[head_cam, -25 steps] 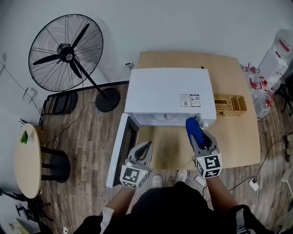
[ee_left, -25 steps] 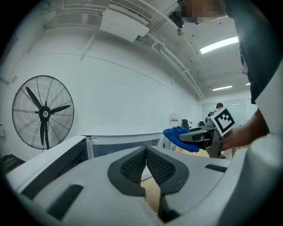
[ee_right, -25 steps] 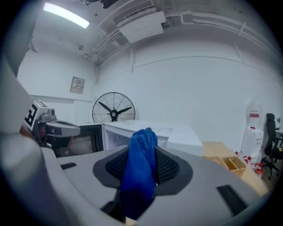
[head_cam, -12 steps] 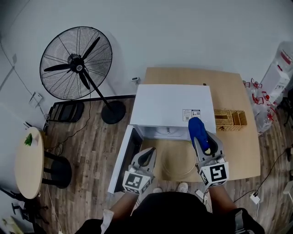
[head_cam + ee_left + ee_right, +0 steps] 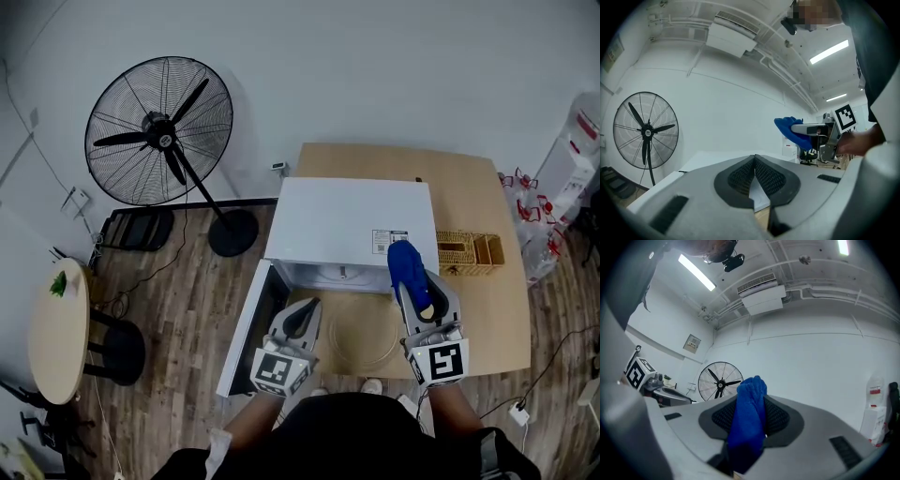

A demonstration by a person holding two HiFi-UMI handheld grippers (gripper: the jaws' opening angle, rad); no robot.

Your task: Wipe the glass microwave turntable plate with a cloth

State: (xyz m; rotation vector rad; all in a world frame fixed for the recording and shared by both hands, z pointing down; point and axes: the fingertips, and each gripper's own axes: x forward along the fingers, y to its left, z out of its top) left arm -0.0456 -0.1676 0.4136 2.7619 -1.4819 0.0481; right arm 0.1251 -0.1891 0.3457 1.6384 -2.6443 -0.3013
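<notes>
Glass plate (image 5: 364, 337): clear, round, only its faint rim and a sheen visible against the wood. It lies flat on the table (image 5: 480, 286), directly before the open microwave (image 5: 352, 217), whose door (image 5: 247, 326) swings out to the left.

Left tongs (image 5: 302, 311): tips closed together, nothing between them, positioned at the plate's left rim; contact cannot be confirmed.

Right tongs (image 5: 413, 283): clamped on a blue cloth (image 5: 406, 264), which is bunched and protrudes past the tips, above the plate's right side.
</notes>
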